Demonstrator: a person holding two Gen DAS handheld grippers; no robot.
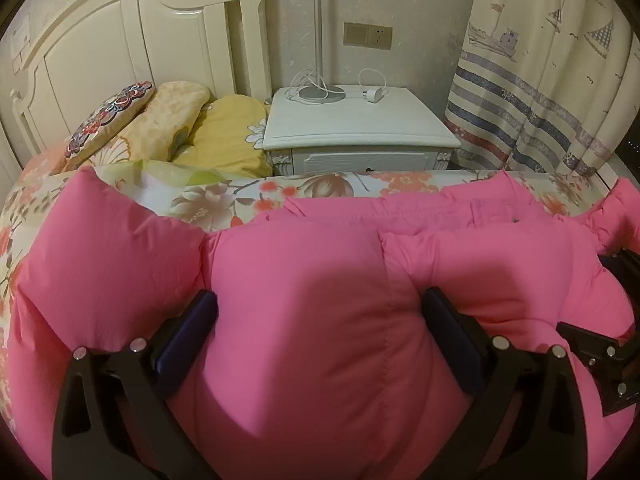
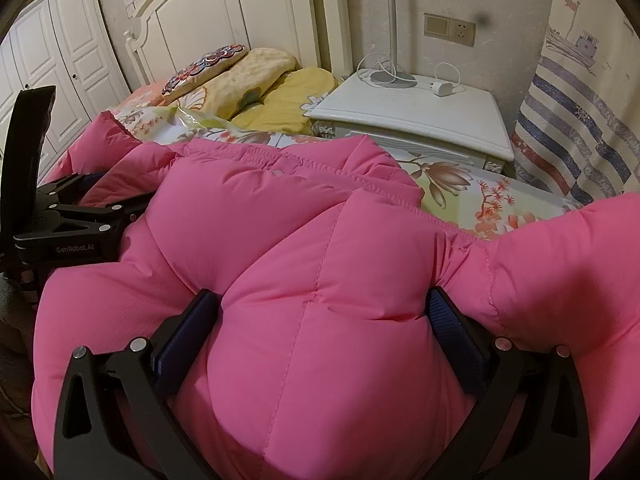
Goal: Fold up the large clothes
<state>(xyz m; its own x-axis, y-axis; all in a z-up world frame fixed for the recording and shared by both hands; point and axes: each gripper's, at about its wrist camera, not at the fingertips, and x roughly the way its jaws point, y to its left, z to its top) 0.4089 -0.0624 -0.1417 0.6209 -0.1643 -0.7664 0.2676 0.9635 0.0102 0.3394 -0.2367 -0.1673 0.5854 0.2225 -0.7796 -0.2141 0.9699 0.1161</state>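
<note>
A puffy pink down jacket (image 1: 312, 304) lies across the floral bedsheet (image 1: 248, 196) and fills the lower half of both views (image 2: 304, 264). My left gripper (image 1: 320, 304) has its fingers wide apart with a thick bulge of the jacket bunched between them; the pads press into the padding on both sides. My right gripper (image 2: 324, 304) stands the same way on another bulge of the jacket. The right gripper also shows at the right edge of the left wrist view (image 1: 600, 344), and the left gripper at the left edge of the right wrist view (image 2: 80, 216).
A white nightstand (image 1: 360, 128) with a lamp base and charger cable stands beyond the bed. Yellow pillows (image 1: 224, 136) and an embroidered cushion (image 1: 108, 116) lie at the white headboard (image 1: 120, 40). A striped curtain (image 1: 540, 100) hangs at the right. White wardrobe doors (image 2: 60, 60) are at the left.
</note>
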